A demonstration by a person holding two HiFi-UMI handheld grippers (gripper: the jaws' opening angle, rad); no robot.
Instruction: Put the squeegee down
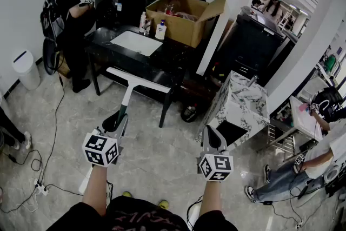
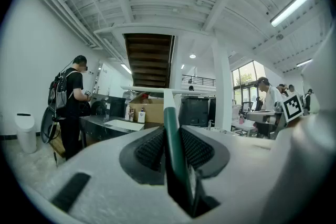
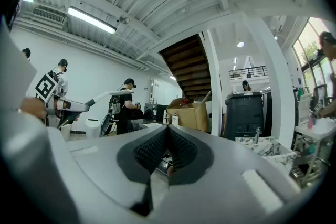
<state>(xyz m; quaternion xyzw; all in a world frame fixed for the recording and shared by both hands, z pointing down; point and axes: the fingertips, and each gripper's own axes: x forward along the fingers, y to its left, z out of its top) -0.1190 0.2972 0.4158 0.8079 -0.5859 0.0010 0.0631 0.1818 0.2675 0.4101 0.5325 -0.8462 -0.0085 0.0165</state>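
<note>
Floor: pale grey tiled floor [image 1: 162, 165], below both of my tools.
Table: long black table [image 1: 102, 51] with a white panel set into its top, standing ahead of me.
Box: open brown cardboard box [image 1: 184, 27], at the table's right end.
Squeegee: white T-shaped squeegee [image 1: 128, 93] with a dark green grip. It is off the floor in my left tool. Its handle runs forward from the jaws, and its blade lies crosswise at the far end, just short of the table's front edge in the head view.
Left gripper: my left gripper [image 1: 115, 123] is clamped on the squeegee's green grip, one ribbed pad pressing on each side.
Right gripper: my right gripper [image 1: 213, 139] has its jaws together with nothing between them. It is level with the left gripper and well apart from the squeegee.
</note>
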